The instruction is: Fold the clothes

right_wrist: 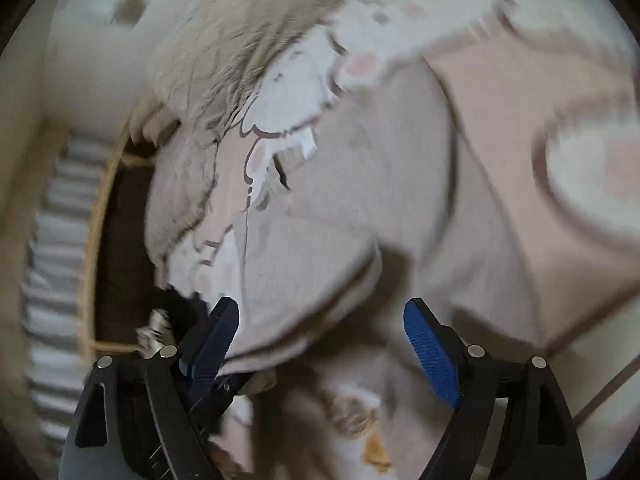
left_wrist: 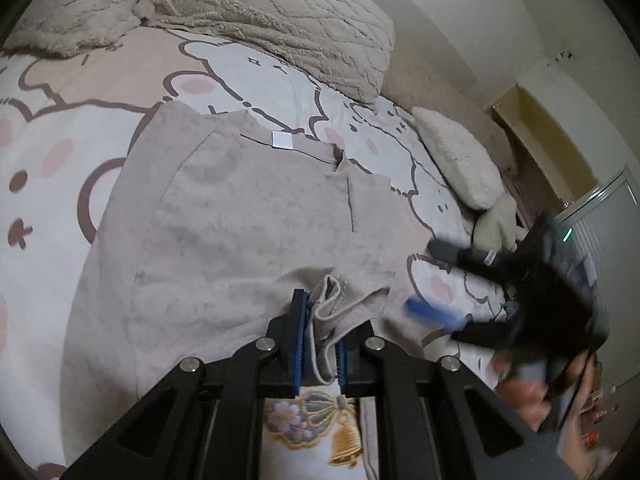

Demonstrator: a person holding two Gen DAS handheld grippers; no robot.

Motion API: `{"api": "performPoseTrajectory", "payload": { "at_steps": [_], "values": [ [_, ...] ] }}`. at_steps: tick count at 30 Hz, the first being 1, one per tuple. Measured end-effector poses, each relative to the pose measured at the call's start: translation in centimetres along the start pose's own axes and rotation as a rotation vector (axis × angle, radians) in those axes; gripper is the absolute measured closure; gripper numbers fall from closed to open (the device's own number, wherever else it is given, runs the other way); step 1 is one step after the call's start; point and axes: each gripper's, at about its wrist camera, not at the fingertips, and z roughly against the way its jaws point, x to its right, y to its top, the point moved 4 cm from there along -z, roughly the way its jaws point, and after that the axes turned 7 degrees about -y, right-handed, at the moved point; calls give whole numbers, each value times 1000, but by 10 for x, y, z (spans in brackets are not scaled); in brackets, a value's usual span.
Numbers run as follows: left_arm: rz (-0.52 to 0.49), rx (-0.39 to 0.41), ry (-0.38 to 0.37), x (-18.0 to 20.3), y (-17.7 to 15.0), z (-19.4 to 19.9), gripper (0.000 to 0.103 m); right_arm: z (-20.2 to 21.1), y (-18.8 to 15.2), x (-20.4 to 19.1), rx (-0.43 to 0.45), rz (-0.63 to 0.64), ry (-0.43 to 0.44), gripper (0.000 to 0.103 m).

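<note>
Here, in the left wrist view, the left gripper (left_wrist: 320,320) is clamped on a bunched fold of the beige, soft-knit shirt (left_wrist: 240,216), which lies spread on the cartoon-printed bed sheet (left_wrist: 60,128); the right gripper (left_wrist: 432,280) shows blurred beside the shirt's edge. In the right wrist view, the right gripper (right_wrist: 322,320) stands wide, holding nothing, above the shirt (right_wrist: 360,208).

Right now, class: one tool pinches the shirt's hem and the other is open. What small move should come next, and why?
Probably carry the hem toward the collar label. The left tool grips the shirt, lying flat; the right tool is open, holding nothing.
</note>
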Motion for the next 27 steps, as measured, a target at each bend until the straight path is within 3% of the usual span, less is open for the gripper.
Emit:
{"api": "performPoseTrajectory", "payload": {
  "at_steps": [2,4,5,6,8,13,17,21,27],
  "values": [
    [2,3,-1,2,-2,0,91,-15,-5,15,-21,-103,85,22],
    [3,14,8,4,-3,0,91,-34,-5,19,-59,-160,136,38],
    [1,22,15,5,-4,0,91,-43,-3,18,-71,-165,134,55],
    [1,34,25,5,-3,1,91,-49,1,14,-68,-147,116,81],
    [9,64,50,7,0,2,91,-51,15,-1,-19,-50,20,97],
    [-12,148,81,37,21,-14,91,-17,41,-82,201,384,-202,99],
    [15,93,62,53,24,-57,91,4,64,-107,300,591,-369,99],
    [-42,26,121,61,8,-95,91,-11,79,-64,249,626,-525,99],
    [-42,-73,163,57,-17,-119,87,-48,80,-7,173,563,-567,99]
  ]
}}
